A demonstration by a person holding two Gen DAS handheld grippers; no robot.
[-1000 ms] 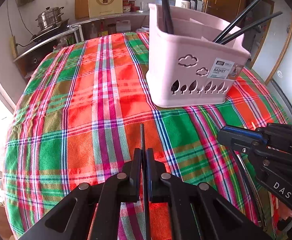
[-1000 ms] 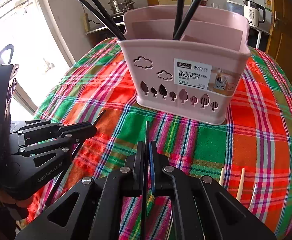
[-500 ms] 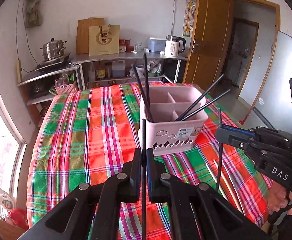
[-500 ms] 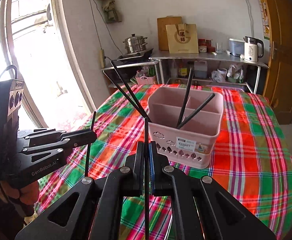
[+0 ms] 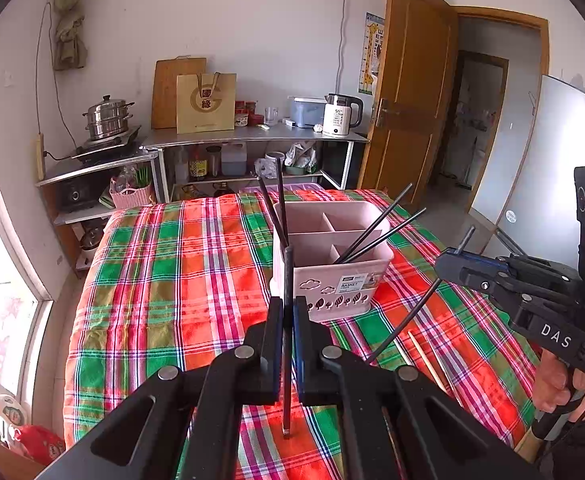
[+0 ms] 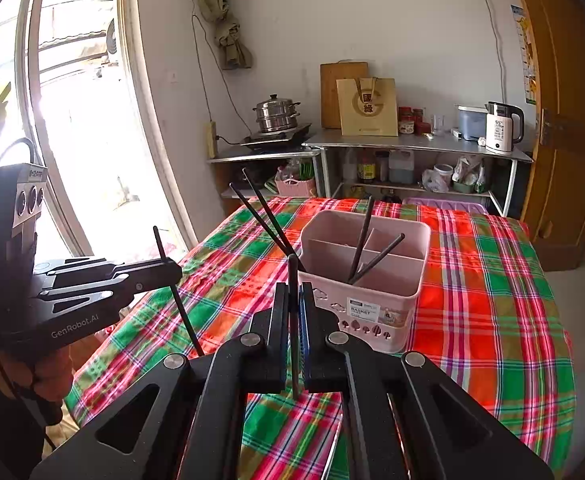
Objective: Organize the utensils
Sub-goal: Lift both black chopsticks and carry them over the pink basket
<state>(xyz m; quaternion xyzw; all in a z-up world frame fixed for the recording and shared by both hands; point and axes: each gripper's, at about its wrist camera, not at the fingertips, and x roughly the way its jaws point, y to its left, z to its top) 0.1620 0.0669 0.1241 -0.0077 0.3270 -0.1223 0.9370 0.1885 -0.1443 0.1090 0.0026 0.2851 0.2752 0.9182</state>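
Observation:
A pink divided utensil basket [image 5: 332, 276] [image 6: 368, 300] stands on the plaid tablecloth [image 5: 172, 280] and holds several black chopsticks. My left gripper [image 5: 288, 316] is shut on a black chopstick [image 5: 287, 344], held upright above the table, short of the basket. My right gripper [image 6: 294, 300] is shut on another black chopstick [image 6: 293, 332], also upright in front of the basket. Each gripper shows in the other's view: the right gripper [image 5: 452, 264] with its chopstick slanting down, the left gripper [image 6: 168, 272] likewise. Light wooden chopsticks [image 5: 424, 356] lie on the cloth to the right of the basket.
A metal shelf unit [image 5: 252, 136] with a kettle [image 5: 340, 114], a paper bag and a steamer pot [image 5: 106, 118] stands behind the table. A window is at the left, a wooden door [image 5: 408, 92] at the right. The table's front edge is near me.
Both grippers have risen well above the table and pulled back from the basket, each lifting its black chopstick off the cloth. The basket now looks smaller and farther away.

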